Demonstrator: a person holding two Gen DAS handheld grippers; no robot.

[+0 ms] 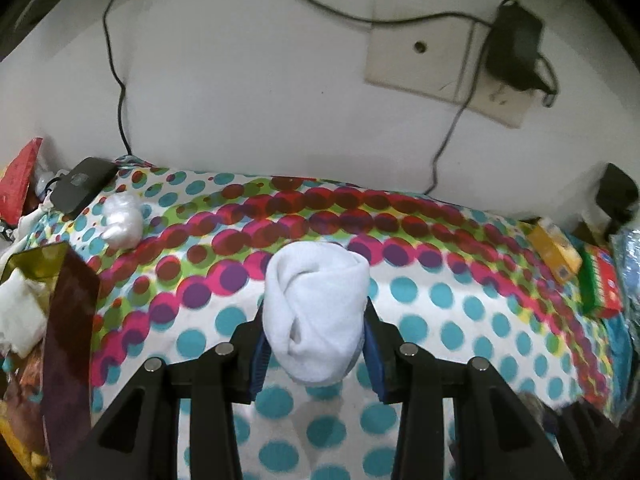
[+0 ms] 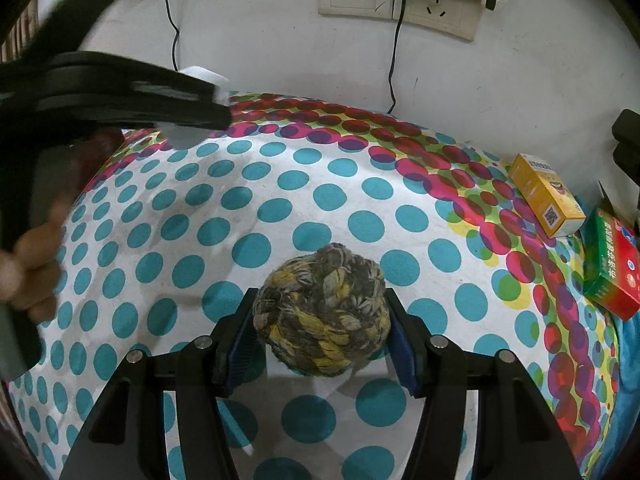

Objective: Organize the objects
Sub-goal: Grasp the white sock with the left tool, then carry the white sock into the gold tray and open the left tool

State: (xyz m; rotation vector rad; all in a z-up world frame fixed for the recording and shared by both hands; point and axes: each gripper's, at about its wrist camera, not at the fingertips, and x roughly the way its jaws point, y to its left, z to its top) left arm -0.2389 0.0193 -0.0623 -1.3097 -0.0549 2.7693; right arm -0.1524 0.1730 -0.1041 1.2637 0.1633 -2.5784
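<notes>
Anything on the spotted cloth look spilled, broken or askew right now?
Nothing spilled or broken. The yellow box and green-red box lie at loose angles near the right edge. Rolled sock and rope ball sit gripped.

Left gripper (image 1: 316,316) jaws clamped, raised; right gripper (image 2: 322,320) jaws clamped, angled down.

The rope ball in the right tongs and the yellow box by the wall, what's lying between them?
Nothing: in the right wrist view, only bare dotted cloth lies between the rope ball and the yellow box.
</notes>
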